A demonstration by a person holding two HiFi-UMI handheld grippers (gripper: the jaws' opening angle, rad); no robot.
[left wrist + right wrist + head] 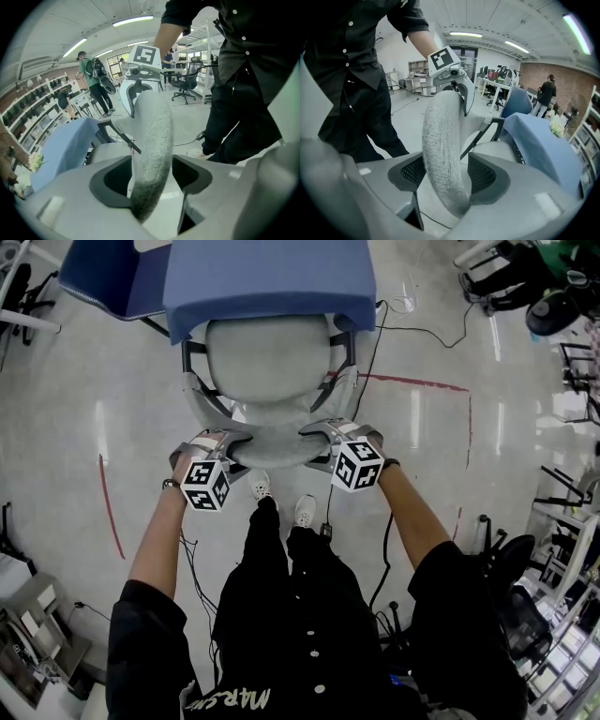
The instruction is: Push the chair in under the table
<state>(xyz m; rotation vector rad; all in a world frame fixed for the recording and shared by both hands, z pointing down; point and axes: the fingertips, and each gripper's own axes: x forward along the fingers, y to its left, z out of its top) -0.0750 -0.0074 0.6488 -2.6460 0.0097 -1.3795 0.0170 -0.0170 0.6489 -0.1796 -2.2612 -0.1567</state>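
A grey office chair [272, 357] stands with its seat partly under the blue-covered table [272, 277]. Its padded backrest top [277, 442] faces me. My left gripper [230, 442] straddles the left end of that edge and my right gripper [323, 432] the right end. In the left gripper view the backrest [154, 136] runs between the jaws of the gripper [152, 173], with floor showing beside it. The right gripper view has the backrest [440, 136] between the gripper's [443, 176] spread jaws, a gap on its left side. Both grippers look open around it.
A blue chair or cover [108, 277] sits at the upper left. Red tape lines [412, 382] and cables [431, 334] cross the floor. Black chairs and gear [511, 568] crowd the right. People stand far off [93, 75] [545, 93]. My shoes [281, 502] are just behind the chair.
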